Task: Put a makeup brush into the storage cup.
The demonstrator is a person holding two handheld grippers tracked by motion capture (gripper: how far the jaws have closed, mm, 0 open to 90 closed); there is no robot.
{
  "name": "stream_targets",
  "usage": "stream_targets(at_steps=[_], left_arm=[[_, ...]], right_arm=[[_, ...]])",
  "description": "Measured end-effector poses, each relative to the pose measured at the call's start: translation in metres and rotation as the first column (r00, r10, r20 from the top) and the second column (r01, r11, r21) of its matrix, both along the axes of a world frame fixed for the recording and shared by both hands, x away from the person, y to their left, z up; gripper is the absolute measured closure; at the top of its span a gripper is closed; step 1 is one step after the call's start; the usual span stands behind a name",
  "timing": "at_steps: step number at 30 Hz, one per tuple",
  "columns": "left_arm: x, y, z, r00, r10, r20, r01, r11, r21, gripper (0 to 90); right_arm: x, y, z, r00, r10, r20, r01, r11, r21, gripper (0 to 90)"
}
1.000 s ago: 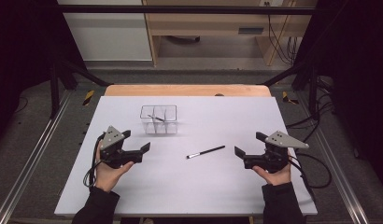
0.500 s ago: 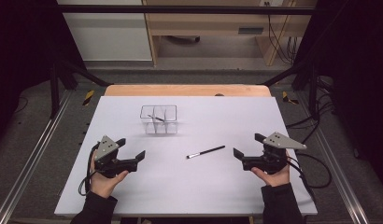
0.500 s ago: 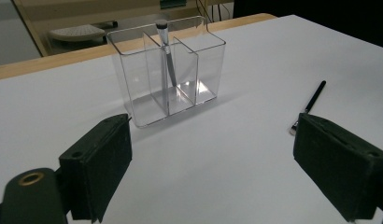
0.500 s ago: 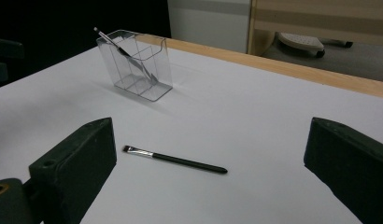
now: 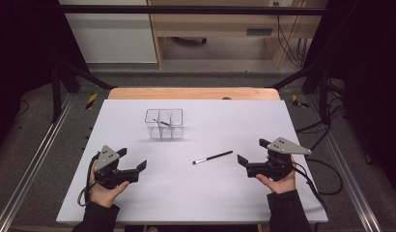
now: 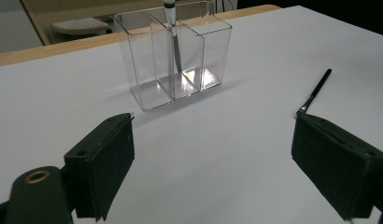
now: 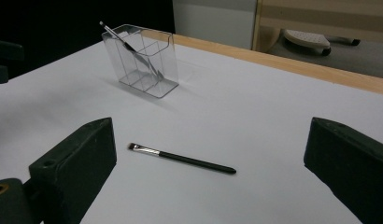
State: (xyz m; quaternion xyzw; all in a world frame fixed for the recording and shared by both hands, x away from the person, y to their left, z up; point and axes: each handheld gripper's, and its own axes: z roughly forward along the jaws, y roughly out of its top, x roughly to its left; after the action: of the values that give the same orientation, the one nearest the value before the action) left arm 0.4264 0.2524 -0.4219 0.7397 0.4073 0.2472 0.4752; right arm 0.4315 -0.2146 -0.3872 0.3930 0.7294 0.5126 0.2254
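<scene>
Brush [image 5: 213, 157] lies flat mid-table [image 5: 234, 121], alone, nothing blocking it. Clear three-slot holder [image 5: 163, 124] farther back, second brush [image 6: 173, 37] leaning inside. Left gripper [image 5: 135, 164] and right gripper [image 5: 244, 161] flank brush, both jaws wide apart, empty.

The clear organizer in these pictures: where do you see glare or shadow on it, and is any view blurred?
Left gripper view: bright glare on the floor of the clear organizer, and a soft shadow toward the camera. Right gripper view: a faint shadow beside it; the makeup brush lying on the table looks sharp. High view: the picture is softer, so the organizer's walls show as thin lines.
</scene>
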Motion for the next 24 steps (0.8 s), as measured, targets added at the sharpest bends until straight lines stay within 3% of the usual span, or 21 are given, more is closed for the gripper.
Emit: stream_targets(at_steps=[11,20,24], left_arm=[[-0.007,0.005,-0.010,0.9998,0.018,-0.013,-0.018,0.9996,0.022,14.5],[-0.012,0.006,-0.011,0.9999,0.008,-0.014,-0.008,0.9997,0.023,12.9],[-0.012,0.007,-0.011,0.9997,0.017,-0.017,-0.017,0.9998,0.014,12.4]], right_arm=[[0.010,0.016,-0.001,0.9994,0.026,-0.024,-0.026,0.9991,-0.033,2.9],[0.026,0.036,-0.008,0.9969,0.052,-0.059,-0.057,0.9957,-0.073,3.7],[0.030,0.041,-0.011,0.9959,0.058,-0.069,-0.063,0.9957,-0.068,4.3]])
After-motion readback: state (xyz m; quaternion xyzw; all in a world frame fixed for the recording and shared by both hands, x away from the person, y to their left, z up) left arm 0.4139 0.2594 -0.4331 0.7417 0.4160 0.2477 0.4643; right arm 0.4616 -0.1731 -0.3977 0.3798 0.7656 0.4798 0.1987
